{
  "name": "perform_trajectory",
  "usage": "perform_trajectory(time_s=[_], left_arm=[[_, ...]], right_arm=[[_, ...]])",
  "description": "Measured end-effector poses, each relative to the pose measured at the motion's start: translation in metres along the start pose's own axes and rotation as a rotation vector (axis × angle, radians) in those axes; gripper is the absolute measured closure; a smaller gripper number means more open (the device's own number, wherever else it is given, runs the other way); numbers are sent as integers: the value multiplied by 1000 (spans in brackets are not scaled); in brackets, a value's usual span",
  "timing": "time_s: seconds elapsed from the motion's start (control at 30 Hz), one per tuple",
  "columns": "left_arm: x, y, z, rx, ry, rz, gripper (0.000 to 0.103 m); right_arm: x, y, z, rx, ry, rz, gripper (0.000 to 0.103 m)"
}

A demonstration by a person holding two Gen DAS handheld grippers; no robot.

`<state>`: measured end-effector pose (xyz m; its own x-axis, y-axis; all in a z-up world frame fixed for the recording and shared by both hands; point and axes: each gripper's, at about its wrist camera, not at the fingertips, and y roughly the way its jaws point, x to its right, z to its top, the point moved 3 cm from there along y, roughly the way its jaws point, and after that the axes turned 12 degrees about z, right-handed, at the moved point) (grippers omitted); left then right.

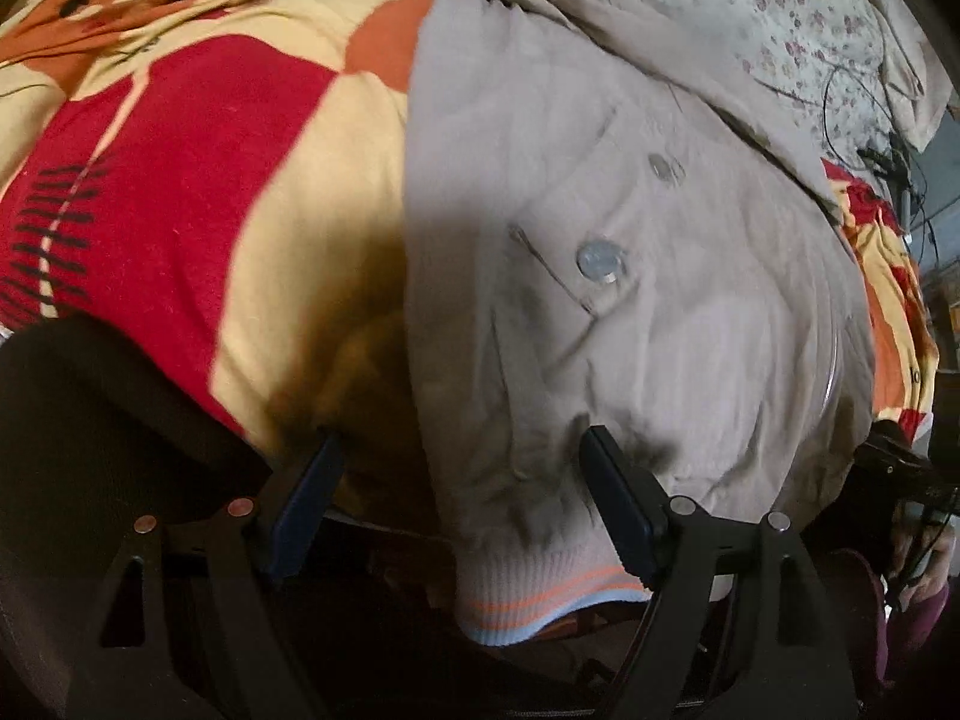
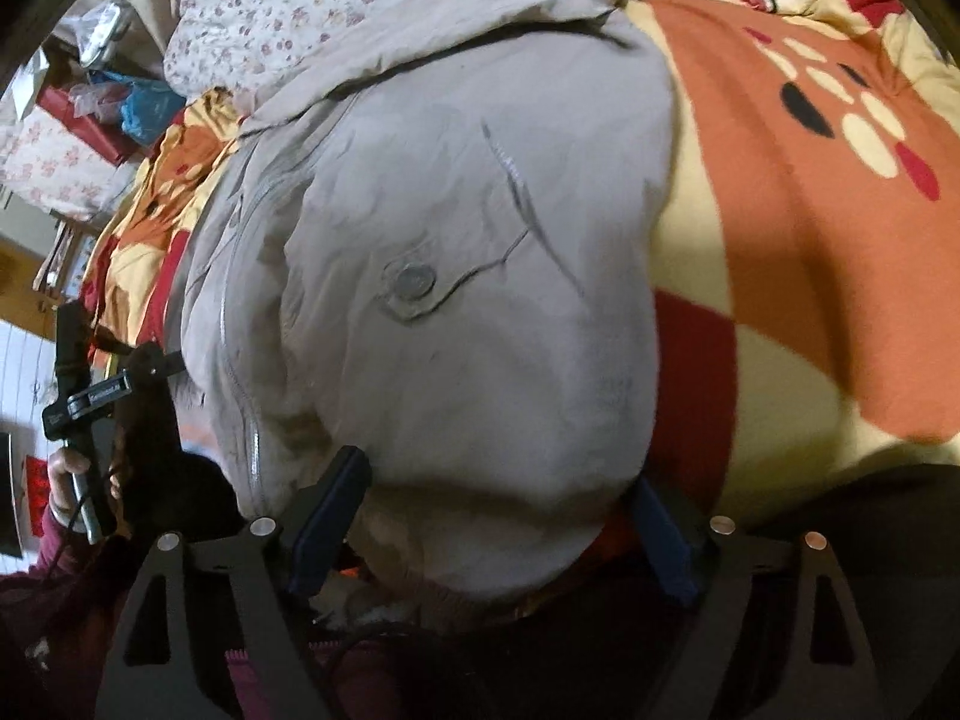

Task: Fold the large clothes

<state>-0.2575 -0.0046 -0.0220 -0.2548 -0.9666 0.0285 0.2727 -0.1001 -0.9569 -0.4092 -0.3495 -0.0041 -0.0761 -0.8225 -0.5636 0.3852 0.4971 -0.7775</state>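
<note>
Lying flat on a bed, front side up, a beige jacket (image 1: 630,300) spreads away from me, its ribbed hem with orange and pale blue stripes (image 1: 540,600) hanging at the near edge. 2 round metal snaps fasten pocket flaps on its front. My left gripper (image 1: 459,468) points steeply down over the hem corner, jaws spread wide, 1 finger pressing on the cloth, the other on the blanket beside it. My right gripper (image 2: 498,480) straddles the opposite hem corner, jaws also spread, nothing clamped. Under the jacket lies a red, orange and cream blanket (image 1: 210,150). Farther off sits a floral quilt (image 2: 288,6).
</note>
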Motion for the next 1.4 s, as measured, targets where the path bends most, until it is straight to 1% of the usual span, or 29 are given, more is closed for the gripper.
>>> perform_trajectory(time_s=[0.13, 0.27, 0.4, 0.43, 0.5, 0.6, 0.63, 0.67, 0.7, 0.77, 0.8, 0.83, 0.87, 0.9, 0.97, 1.0, 1.03, 1.1, 1.17, 1.2, 1.27, 1.33, 1.4], left_arm=[[10, 1, -2, -7, 28, -1, 22], [12, 3, -6, -17, 42, -14, 21], [17, 9, -7, -43, 70, -13, 21], [18, 10, -7, -44, 76, -14, 21], [18, 11, -6, -45, 77, -18, 21], [19, 12, -6, -39, 76, -25, 21], [20, 12, -7, -38, 93, -26, 21], [22, 12, -9, -40, 125, -31, 23], [24, 10, -9, -39, 147, -37, 44], [30, 4, -9, -7, 190, -10, 66], [29, 1, -8, 3, 193, -5, 77], [27, -4, -7, 14, 181, -23, 82], [22, -10, -4, 19, 157, -56, 88], [19, -14, -2, 22, 140, -76, 92], [10, -30, 7, 37, 97, -147, 92], [6, -43, 14, 63, 75, -202, 92], [5, -52, 17, 87, 69, -222, 92], [4, -75, 30, 163, 69, -241, 92], [8, -91, 45, 216, 58, -253, 92], [-2, -99, 53, 236, 49, -267, 92], [-7, -107, 69, 275, 27, -282, 92], [-9, -113, 94, 324, -7, -286, 93], [-11, -115, 118, 354, -33, -291, 93]], right_arm=[[-7, 10, -5, -59, -2, 76, 16], [-10, 19, -9, -93, -12, 88, 15], [-13, 29, -14, -128, 15, 132, 15], [-14, 34, -16, -159, 13, 136, 15], [-18, 43, -17, -202, -9, 109, 15], [-22, 52, -17, -213, -2, 97, 16], [-24, 54, -18, -212, -12, 85, 20], [-28, 53, -18, -204, -37, 67, 34], [-31, 51, -18, -194, -55, 62, 43], [-39, 41, -17, -138, -83, 92, 81], [-42, 33, -15, -98, -95, 99, 86], [-45, 23, -12, -60, -100, 108, 90], [-48, 13, -9, -19, -102, 129, 92], [-49, 5, -6, 9, -107, 147, 92], [-58, -13, 2, 67, -128, 172, 93], [-61, -20, 5, 88, -136, 185, 93], [-65, -29, 11, 111, -145, 211, 93], [-69, -43, 24, 154, -158, 256, 93], [-80, -52, 36, 198, -156, 288, 93], [-82, -57, 44, 224, -151, 311, 93], [-84, -67, 60, 279, -133, 360, 93], [-83, -72, 76, 319, -122, 373, 94], [-78, -75, 98, 358, -115, 373, 94]])
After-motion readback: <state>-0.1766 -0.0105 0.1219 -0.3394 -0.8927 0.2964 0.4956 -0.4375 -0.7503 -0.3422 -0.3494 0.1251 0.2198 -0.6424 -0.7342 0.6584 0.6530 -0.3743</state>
